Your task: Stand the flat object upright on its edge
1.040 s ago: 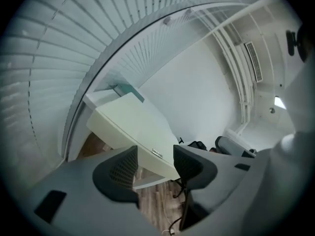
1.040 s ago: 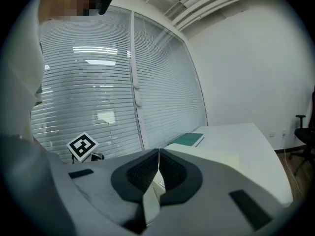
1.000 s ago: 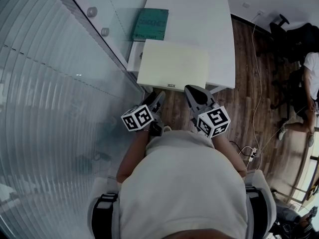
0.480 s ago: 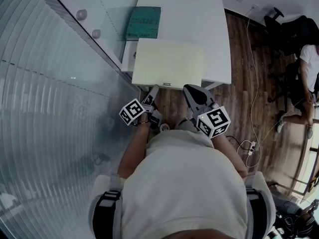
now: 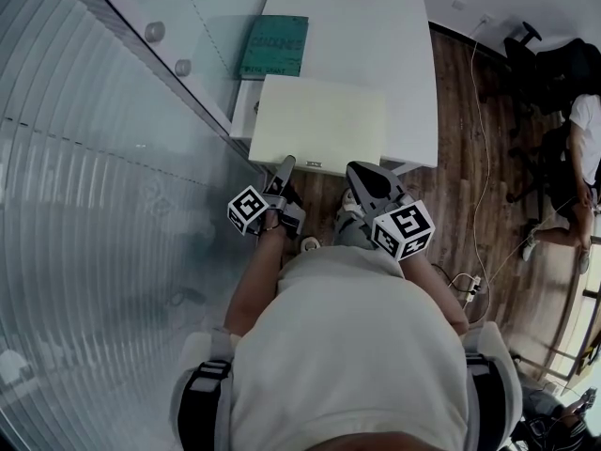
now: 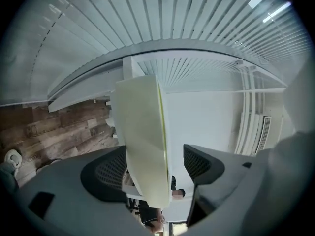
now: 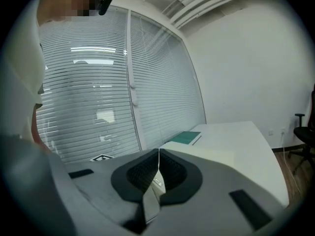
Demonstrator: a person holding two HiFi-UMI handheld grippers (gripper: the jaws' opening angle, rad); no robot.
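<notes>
A flat cream board [image 5: 319, 125] lies on the near end of the white table [image 5: 394, 54] and overhangs its front edge. My left gripper [image 5: 285, 170] is at the board's near left edge. In the left gripper view the board [image 6: 145, 132] runs between the jaws of the left gripper [image 6: 152, 167], which are opening; the right pad [image 6: 199, 163] stands clear of it. My right gripper [image 5: 362, 177] hovers just off the board's near edge, to the right. The right gripper [image 7: 158, 168] is shut with nothing between its jaws, and the board [image 7: 216, 156] shows beyond it.
A green book [image 5: 273, 45] lies flat at the table's far left. A glass wall with blinds [image 5: 94, 205] runs along the left. On the wood floor at the right are a cable with a power strip [image 5: 472, 287], an office chair [image 5: 554, 64] and a seated person [image 5: 582, 148].
My left gripper has moved forward and reached the board's near edge. The right gripper has hardly moved.
</notes>
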